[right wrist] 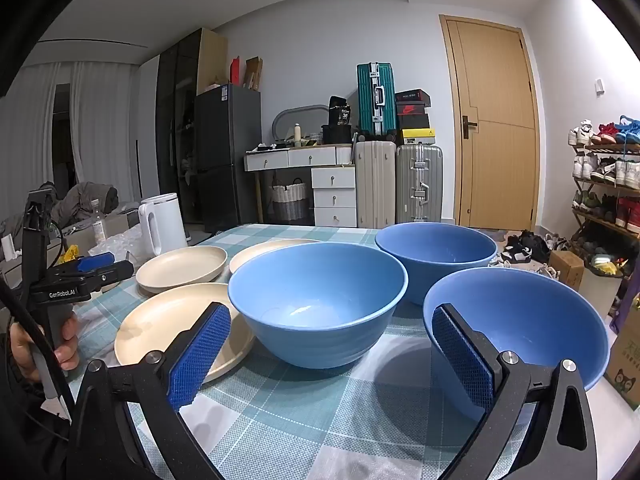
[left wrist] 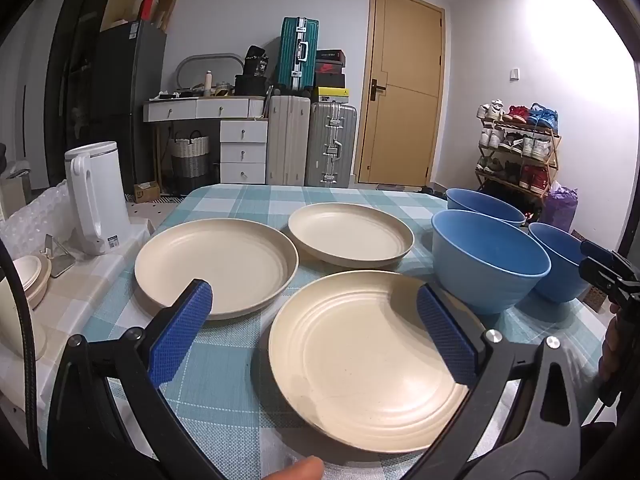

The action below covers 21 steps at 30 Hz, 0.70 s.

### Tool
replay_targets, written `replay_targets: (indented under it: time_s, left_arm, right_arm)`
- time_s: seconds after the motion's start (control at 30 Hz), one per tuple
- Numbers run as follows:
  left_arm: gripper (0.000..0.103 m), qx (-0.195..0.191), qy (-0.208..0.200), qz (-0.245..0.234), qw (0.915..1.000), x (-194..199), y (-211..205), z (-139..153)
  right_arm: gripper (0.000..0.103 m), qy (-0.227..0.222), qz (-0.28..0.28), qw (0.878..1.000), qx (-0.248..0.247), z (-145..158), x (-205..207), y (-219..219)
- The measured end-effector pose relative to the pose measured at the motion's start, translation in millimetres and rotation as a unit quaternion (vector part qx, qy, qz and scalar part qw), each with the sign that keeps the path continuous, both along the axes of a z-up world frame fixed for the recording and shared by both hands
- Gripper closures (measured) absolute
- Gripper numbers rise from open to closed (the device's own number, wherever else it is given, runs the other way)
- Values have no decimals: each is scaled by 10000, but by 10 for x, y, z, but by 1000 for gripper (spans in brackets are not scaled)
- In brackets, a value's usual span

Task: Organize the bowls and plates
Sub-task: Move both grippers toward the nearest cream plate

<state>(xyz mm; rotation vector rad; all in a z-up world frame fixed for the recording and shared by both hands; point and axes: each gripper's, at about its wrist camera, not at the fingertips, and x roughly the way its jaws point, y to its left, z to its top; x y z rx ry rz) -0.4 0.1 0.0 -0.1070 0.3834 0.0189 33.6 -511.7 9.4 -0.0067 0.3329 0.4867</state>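
Note:
Three cream plates lie on the checked tablecloth: a near plate (left wrist: 360, 364), a left plate (left wrist: 216, 266) and a far plate (left wrist: 350, 234). Three blue bowls stand to their right: a middle bowl (right wrist: 318, 300), a far bowl (right wrist: 436, 254) and a near right bowl (right wrist: 520, 328). My left gripper (left wrist: 316, 296) is open and empty above the near plate's far rim. My right gripper (right wrist: 332, 320) is open and empty; its right finger (right wrist: 464, 356) overlaps the near right bowl, the left finger the near plate (right wrist: 172, 328).
A white kettle (left wrist: 98, 196) stands off the table's left side beside bubble wrap (left wrist: 36, 212) and a small cream dish (left wrist: 32, 276). Suitcases (left wrist: 312, 148), drawers and a door are behind. A shoe rack (left wrist: 516, 148) stands right.

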Motion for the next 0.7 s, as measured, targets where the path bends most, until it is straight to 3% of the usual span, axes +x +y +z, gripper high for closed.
replay_targets:
  time_s: [0.7]
  left_arm:
    - [1,145,-110,57,9998,-73,-40,50]
  right_arm:
    - [0,227,-58,9997,-67,-21,112,32]
